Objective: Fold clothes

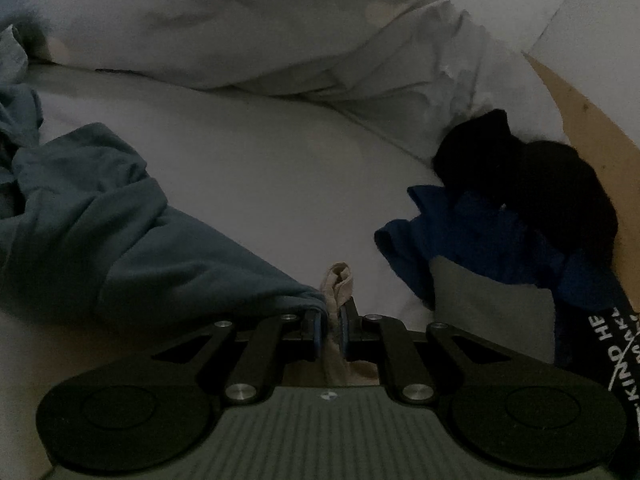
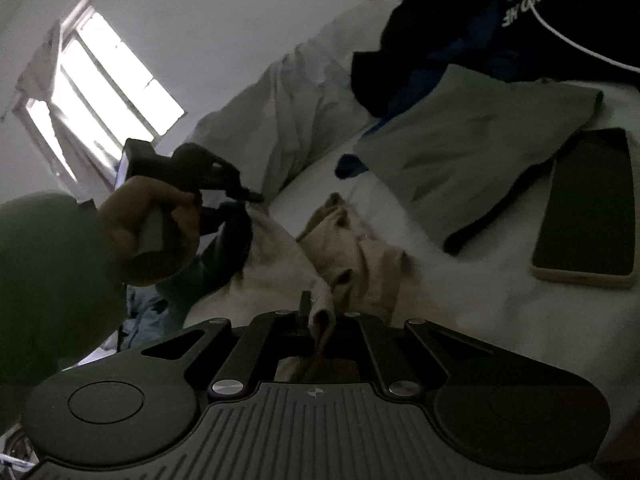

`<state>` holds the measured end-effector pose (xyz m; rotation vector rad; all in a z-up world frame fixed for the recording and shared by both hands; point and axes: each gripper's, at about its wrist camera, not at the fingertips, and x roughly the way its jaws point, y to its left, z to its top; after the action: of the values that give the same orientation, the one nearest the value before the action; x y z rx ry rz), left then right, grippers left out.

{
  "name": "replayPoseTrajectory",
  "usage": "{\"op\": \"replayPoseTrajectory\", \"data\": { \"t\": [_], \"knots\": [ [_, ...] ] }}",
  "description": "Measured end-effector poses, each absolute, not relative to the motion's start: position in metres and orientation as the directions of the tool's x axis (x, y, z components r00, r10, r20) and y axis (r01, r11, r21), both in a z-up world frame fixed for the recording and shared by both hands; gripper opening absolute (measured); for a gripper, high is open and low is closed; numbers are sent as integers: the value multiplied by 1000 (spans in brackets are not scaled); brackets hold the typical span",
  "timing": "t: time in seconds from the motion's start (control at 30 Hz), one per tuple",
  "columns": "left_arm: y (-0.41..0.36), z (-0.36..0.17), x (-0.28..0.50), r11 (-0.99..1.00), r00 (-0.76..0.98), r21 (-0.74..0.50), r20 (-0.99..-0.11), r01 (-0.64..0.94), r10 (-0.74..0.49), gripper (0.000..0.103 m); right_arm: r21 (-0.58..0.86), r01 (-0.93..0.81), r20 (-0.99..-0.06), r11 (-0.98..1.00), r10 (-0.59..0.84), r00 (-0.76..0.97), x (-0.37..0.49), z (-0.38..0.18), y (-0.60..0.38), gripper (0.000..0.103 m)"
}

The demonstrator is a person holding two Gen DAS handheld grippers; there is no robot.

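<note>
A beige garment (image 2: 360, 256) lies crumpled on the white bed sheet (image 2: 480, 320). My right gripper (image 2: 320, 316) is shut on one edge of it, low in the right wrist view. My left gripper (image 1: 331, 320) is shut on another beige fold (image 1: 339, 280); it also shows in the right wrist view (image 2: 252, 198), held in a hand at the left, pinching the garment's far edge. A blue-grey garment (image 1: 100, 224) lies bunched at the left of the left gripper.
A pile of dark blue (image 1: 472, 236) and black clothes (image 1: 532, 168) sits at the right, over a folded grey garment (image 2: 480, 148). A phone (image 2: 588, 208) lies on the sheet. Pillows (image 1: 240, 32) lie behind; a window (image 2: 100, 92) is at the left.
</note>
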<state>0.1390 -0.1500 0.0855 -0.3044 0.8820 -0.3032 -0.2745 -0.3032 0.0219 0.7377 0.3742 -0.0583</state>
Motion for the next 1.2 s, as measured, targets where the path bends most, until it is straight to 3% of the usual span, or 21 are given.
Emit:
{"op": "replayPoseTrajectory", "data": {
  "t": [0.2,0.33,0.4,0.47,0.53,0.63,0.67,0.73,0.77,0.8,0.87,0.93,0.97,1.0,1.03,1.07,1.1,1.2],
  "knots": [
    [-157,74,146,922,602,-365,-710,131,-367,14,616,220,-425,757,84,901,-270,9,-308,4],
    [-154,66,149,905,612,-393,-679,162,-404,42,584,325,-508,744,23,861,-265,-4,-319,16],
    [-152,64,150,897,621,-404,-660,180,-422,68,584,376,-519,720,-26,855,-270,-3,-328,16],
    [-142,71,148,895,667,-389,-611,217,-427,78,593,397,-494,700,-72,866,-276,2,-336,33],
    [-123,77,149,905,706,-367,-582,215,-404,82,600,401,-462,692,-109,880,-283,5,-340,43],
    [-92,78,154,942,725,-291,-612,165,-316,82,607,403,-446,684,-127,886,-286,6,-343,44],
    [-81,79,157,956,731,-254,-623,145,-277,80,608,407,-446,682,-131,886,-286,5,-343,45],
    [-56,85,162,983,752,-147,-633,114,-182,58,611,408,-447,678,-130,885,-286,4,-344,45],
    [-43,89,165,992,765,-86,-632,90,-124,37,613,409,-447,676,-130,885,-285,4,-344,45],
    [-25,103,172,999,792,-13,-610,29,-31,23,615,406,-444,676,-129,887,-286,4,-344,45],
    [22,146,183,992,862,31,-491,-124,123,4,618,401,-438,676,-127,890,-287,6,-345,47],
    [82,202,181,941,895,-20,-315,-339,316,4,621,388,-430,682,-118,895,-285,7,-345,51],
    [109,229,175,891,875,-47,-219,-451,432,8,622,381,-426,684,-113,898,-284,8,-345,51],
    [129,247,166,829,828,-66,-143,-555,542,22,625,369,-423,688,-100,901,-283,8,-344,51],
    [141,254,162,803,802,-59,-140,-593,581,31,625,363,-422,691,-92,902,-281,8,-343,51],
    [152,261,159,775,774,-52,-136,-629,619,59,620,358,-423,698,-87,902,-278,8,-341,52],
    [162,265,158,765,760,-40,-152,-643,632,81,616,353,-424,704,-82,902,-276,8,-338,52],
    [146,227,169,941,859,3,-408,-337,309,81,621,347,-426,703,-69,902,-269,10,-334,54]
  ]
}}
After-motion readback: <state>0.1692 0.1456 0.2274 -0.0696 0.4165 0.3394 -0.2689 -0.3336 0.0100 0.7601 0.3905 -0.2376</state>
